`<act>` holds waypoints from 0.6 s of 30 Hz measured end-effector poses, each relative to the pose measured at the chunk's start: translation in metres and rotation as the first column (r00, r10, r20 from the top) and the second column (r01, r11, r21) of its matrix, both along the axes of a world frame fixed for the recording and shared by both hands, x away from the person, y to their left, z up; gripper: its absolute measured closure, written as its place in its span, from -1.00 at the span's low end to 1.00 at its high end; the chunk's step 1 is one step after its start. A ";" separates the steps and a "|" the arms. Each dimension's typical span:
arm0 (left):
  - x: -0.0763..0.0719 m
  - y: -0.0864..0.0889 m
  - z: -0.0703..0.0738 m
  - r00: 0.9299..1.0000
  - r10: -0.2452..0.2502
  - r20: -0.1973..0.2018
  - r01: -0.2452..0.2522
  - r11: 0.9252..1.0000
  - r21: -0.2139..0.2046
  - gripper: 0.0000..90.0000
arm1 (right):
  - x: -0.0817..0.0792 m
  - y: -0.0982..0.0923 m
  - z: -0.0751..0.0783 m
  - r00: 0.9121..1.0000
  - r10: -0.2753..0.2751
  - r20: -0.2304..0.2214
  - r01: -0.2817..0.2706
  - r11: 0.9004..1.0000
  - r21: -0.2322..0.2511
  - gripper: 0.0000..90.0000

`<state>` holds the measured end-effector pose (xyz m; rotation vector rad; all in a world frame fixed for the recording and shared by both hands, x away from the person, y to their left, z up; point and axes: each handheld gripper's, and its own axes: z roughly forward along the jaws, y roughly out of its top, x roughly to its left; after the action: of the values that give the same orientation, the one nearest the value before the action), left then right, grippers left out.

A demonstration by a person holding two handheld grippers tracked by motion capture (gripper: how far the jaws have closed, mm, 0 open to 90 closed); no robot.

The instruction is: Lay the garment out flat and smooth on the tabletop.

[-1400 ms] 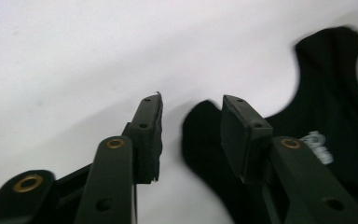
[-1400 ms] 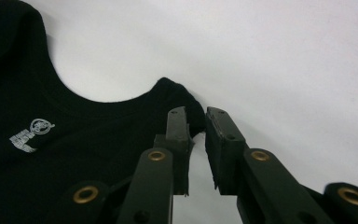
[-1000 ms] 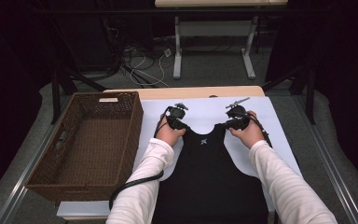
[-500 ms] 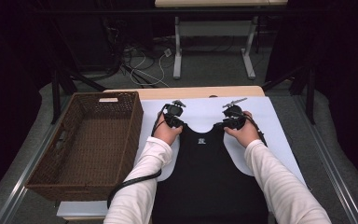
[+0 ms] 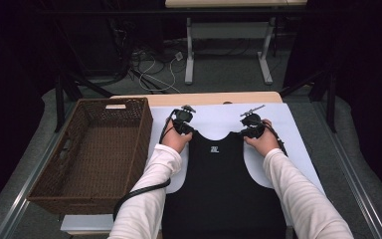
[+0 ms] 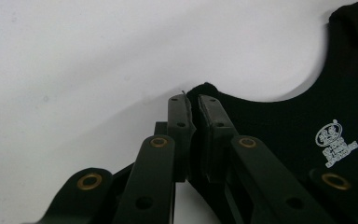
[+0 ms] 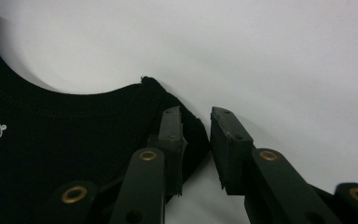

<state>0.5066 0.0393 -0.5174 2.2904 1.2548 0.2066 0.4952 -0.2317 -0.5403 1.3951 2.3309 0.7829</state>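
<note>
A black sleeveless top [image 5: 224, 189] with a small white neck print lies flat on a white sheet [image 5: 219, 115]. My left gripper [image 5: 187, 130] sits at its left shoulder strap. In the left gripper view the jaws [image 6: 193, 100] are shut on the tip of that strap [image 6: 204, 88]. My right gripper [image 5: 249, 132] is at the right shoulder strap. In the right gripper view its jaws [image 7: 196, 114] have just been closing; a gap still shows, with the strap's edge [image 7: 193, 133] lying between them against the left finger [image 7: 170, 128].
An empty brown wicker basket [image 5: 144, 134] stands on the table to the left of the sheet. The table's far edge [image 5: 214, 97] runs just beyond the grippers. Cables lie on the floor behind, and a table frame [image 5: 189, 55] stands there.
Both hands have stayed almost in place at the shoulder straps. The top lies as before.
</note>
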 end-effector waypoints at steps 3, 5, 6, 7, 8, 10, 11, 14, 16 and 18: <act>0.002 -0.001 0.000 1.000 -0.004 0.002 0.004 1.000 0.005 0.87 | 0.001 0.000 -0.001 1.000 0.015 0.004 -0.015 1.000 0.012 0.59; 0.003 -0.001 -0.001 1.000 -0.008 0.001 0.008 1.000 0.007 0.87 | 0.001 0.001 -0.003 0.999 0.036 0.009 -0.036 0.999 0.019 0.61; 0.004 0.000 -0.001 1.000 -0.013 0.005 0.013 1.000 0.014 0.87 | 0.002 0.001 -0.004 0.999 0.040 0.007 -0.040 0.999 0.027 0.71; 0.005 0.000 -0.001 1.000 -0.010 0.003 0.010 1.000 0.012 0.87 | 0.002 0.001 -0.005 0.999 0.043 0.003 -0.043 0.998 0.041 0.80; 0.006 0.000 -0.001 1.000 -0.008 0.000 0.008 1.000 0.010 0.87 | 0.002 0.001 -0.004 0.999 0.044 -0.011 -0.044 0.998 0.050 0.84; 0.007 0.001 -0.002 1.000 -0.011 0.003 0.011 1.000 0.008 0.87 | 0.001 0.003 -0.002 0.999 0.041 -0.011 -0.041 0.999 0.023 0.88; 0.007 0.001 -0.001 1.000 -0.017 0.006 0.017 1.000 0.009 0.87 | 0.001 0.003 -0.002 0.999 0.044 -0.003 -0.044 0.999 0.008 0.88; 0.008 0.002 0.001 1.000 -0.013 0.010 0.013 1.000 0.002 0.87 | -0.001 0.001 0.004 0.999 0.039 0.030 -0.039 0.999 0.003 0.89; 0.010 0.003 0.005 1.000 -0.020 0.024 0.020 1.000 0.005 0.88 | -0.001 -0.005 0.012 0.998 0.011 0.066 -0.012 1.000 0.012 0.89; 0.013 0.004 0.010 0.999 -0.012 0.039 0.012 1.000 -0.007 0.88 | -0.001 -0.009 0.017 0.996 -0.007 0.091 0.004 0.999 0.035 0.90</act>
<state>0.5198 0.0434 -0.5070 2.2763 1.2198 0.2412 0.4942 -0.2407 -0.5235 1.3499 2.2540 0.8715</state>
